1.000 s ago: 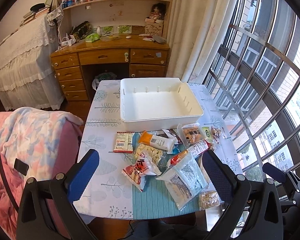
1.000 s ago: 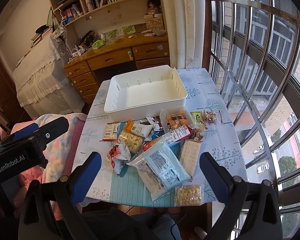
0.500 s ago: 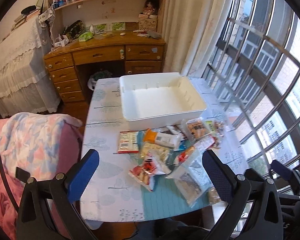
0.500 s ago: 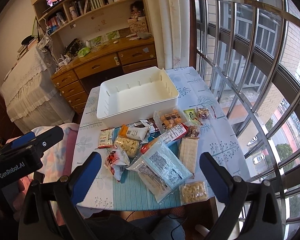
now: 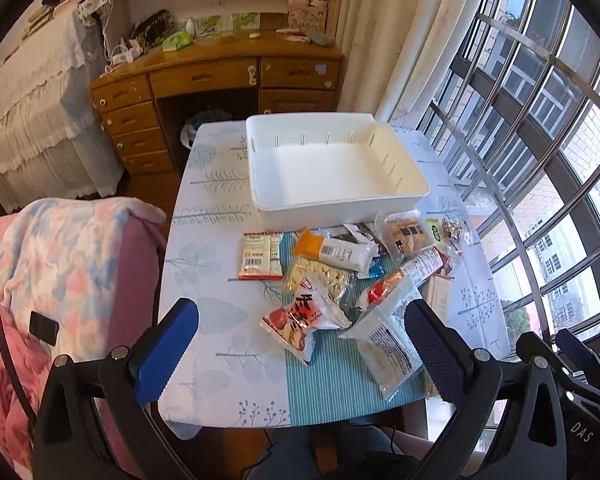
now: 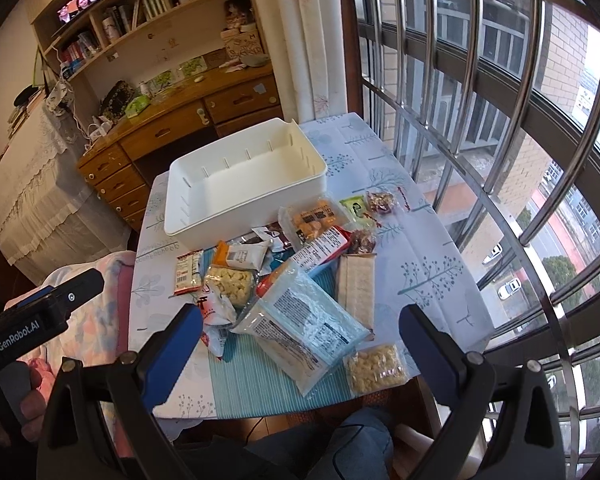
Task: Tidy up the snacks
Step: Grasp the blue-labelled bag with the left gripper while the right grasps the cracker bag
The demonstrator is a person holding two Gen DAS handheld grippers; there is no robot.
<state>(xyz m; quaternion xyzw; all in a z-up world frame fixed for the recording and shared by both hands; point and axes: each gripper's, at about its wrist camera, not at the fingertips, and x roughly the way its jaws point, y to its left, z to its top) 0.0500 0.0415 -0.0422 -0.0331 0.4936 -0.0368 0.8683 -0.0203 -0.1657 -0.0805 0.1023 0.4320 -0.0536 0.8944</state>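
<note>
Table [image 5: 204, 344] holds crinkly snacks [image 5: 340, 276] — labels seemingly Chinese — beside tray [image 5: 340, 204].

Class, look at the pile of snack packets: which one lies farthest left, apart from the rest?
The flat red-and-white packet, lying alone on the bare tablecloth, just left of the striped mat.

Wooden desk [image 5: 220, 76] under bookshelf [image 6: 148, 4]; lace-covered bed [image 5: 32, 120] left; curtain [image 5: 396, 40], barred window [image 6: 500, 120], daylight.
</note>
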